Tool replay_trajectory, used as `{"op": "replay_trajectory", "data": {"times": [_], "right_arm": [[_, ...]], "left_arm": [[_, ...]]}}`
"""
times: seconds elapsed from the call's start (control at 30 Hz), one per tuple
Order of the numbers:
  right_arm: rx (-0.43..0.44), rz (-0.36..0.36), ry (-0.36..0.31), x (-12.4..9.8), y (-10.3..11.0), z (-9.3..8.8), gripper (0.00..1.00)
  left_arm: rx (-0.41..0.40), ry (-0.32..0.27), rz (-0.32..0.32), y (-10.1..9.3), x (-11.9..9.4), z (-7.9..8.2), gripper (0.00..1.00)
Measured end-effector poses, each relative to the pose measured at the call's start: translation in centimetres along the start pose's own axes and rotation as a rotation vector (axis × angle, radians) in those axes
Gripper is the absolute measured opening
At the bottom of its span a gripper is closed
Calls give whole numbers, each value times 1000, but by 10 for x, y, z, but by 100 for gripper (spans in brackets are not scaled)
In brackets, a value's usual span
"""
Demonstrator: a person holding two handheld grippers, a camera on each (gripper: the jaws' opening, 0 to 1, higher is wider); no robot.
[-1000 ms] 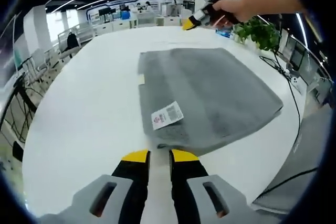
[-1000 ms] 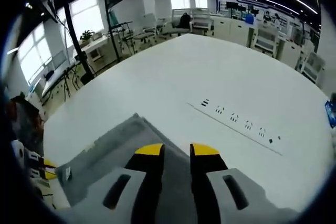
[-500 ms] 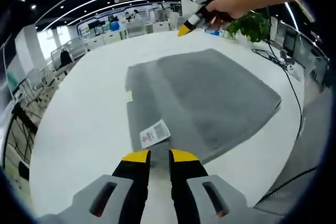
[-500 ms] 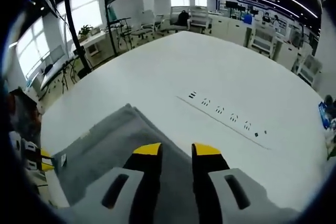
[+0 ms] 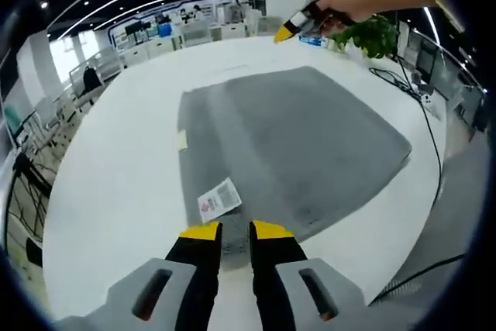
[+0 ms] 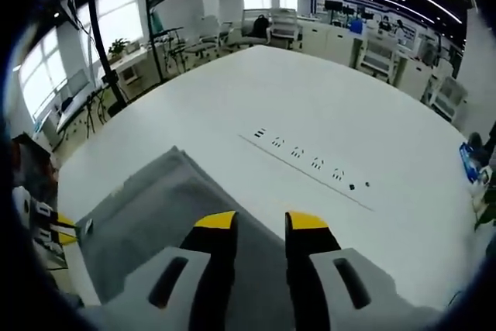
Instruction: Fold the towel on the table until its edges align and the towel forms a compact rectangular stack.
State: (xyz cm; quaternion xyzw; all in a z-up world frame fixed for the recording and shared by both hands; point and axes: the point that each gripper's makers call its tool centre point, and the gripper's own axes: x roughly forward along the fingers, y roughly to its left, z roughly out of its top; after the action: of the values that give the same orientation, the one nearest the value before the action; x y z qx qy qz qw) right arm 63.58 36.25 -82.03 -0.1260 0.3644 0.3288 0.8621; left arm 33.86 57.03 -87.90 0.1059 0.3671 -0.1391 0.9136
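Our left gripper (image 5: 230, 229) holds its yellow-tipped jaws parted by a narrow gap over the near edge of the flat grey terry towel (image 5: 294, 145), beside its white barcode label (image 5: 218, 198). Our right gripper (image 6: 261, 221) is likewise slightly spread above the towel's far corner on the round white table (image 6: 310, 114).

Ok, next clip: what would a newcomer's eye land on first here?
The grey towel spread flat across the white table, its white tag lying near the left gripper. Next, the right gripper, held in a hand above the towel's far edge, by a green plant.
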Motion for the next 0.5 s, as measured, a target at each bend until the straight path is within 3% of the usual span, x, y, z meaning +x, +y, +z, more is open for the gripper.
{"op": "replay_trajectory", "data": {"times": [0.5], "right_arm": [[14, -34, -1, -32, -23, -15, 25]], "left_arm": [[90, -110, -66, -45, -6, 64, 15]]}}
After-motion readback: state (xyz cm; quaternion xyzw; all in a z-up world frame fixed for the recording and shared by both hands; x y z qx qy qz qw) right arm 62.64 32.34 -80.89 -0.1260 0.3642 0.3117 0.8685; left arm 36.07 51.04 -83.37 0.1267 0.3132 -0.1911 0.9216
